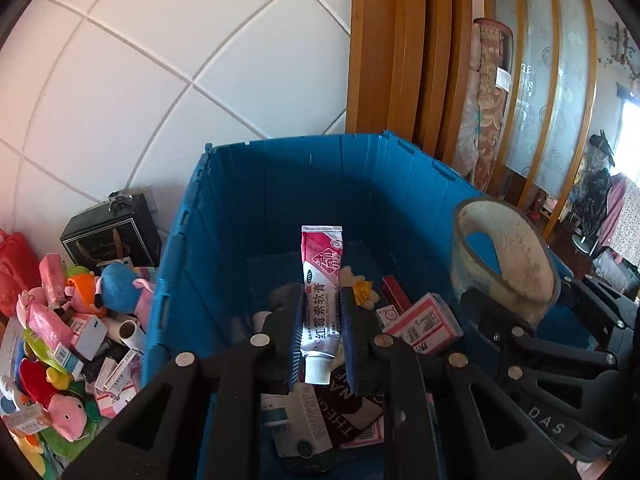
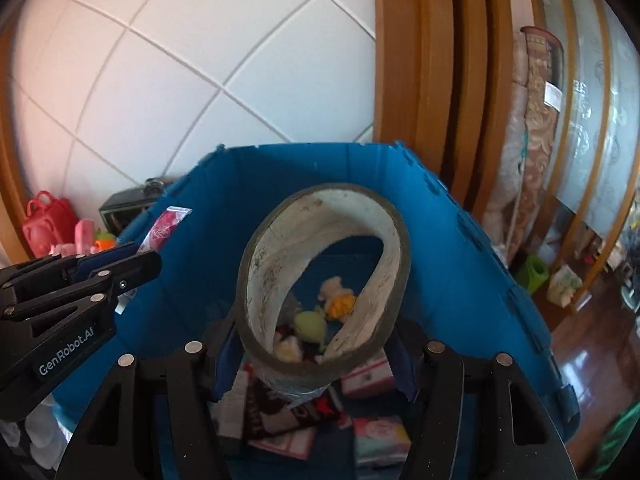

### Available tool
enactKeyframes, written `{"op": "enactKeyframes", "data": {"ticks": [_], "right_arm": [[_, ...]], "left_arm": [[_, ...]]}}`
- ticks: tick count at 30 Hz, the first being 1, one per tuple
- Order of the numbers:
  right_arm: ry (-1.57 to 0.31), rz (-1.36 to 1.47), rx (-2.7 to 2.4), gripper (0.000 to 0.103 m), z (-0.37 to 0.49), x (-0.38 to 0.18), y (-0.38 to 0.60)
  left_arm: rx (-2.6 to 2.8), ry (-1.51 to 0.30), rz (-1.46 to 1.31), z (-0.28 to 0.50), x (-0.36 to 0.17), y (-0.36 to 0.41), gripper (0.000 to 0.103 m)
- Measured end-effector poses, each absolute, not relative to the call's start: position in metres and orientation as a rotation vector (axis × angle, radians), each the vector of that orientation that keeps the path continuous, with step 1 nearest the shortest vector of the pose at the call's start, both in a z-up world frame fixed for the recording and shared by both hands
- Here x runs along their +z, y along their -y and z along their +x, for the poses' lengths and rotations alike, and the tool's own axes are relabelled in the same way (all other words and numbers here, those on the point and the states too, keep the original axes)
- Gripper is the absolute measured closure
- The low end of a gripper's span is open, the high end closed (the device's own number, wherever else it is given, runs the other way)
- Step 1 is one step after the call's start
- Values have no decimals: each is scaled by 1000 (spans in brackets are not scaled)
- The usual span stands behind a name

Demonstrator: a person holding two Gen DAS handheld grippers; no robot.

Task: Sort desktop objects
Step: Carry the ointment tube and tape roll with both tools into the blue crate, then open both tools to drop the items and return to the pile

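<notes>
Crate (image 1: 280, 208), blue plastic, open-topped, stands against the white tiled wall (image 1: 160, 60) with a wooden door frame (image 1: 380, 40) at its far right corner. Boxes, a towel and small plush toys lie on its floor. Left of the crate's left wall, a heap of plush toys (image 1: 60, 320) and pink cartons. My right gripper (image 2: 320, 332) hangs above the crate, fingers clamped on a worn tape roll (image 2: 324, 280), squeezed oval. My left gripper (image 1: 320, 340), just beside it over the crate, has fingers clenched on an ointment tube (image 1: 320, 292), cap toward me.
</notes>
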State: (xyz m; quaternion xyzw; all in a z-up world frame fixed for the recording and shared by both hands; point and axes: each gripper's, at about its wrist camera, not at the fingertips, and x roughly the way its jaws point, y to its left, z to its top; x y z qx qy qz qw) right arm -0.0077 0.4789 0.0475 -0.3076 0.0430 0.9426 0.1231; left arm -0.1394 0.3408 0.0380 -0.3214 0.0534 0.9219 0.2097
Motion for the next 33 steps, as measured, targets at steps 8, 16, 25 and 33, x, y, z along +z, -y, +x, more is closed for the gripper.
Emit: {"op": "enactKeyframes", "data": {"ticks": [8,16,25,33], "right_arm": [[-112,-907,2734,54,-6,41,-498],[-130,-856,2731,19,4,42,-505],[-93,-716,2752,0,37,55,-490],[-147,-528,2931,0,49,65,-456]], "left_arm": [[2586,-174,-912,-130,27,-350,86],[2623,-188,-878,-116,25,-343,63],[2717,-116,-748,-85,38,-310,43],[2832,1,-628,-58,47,-246,42]]}}
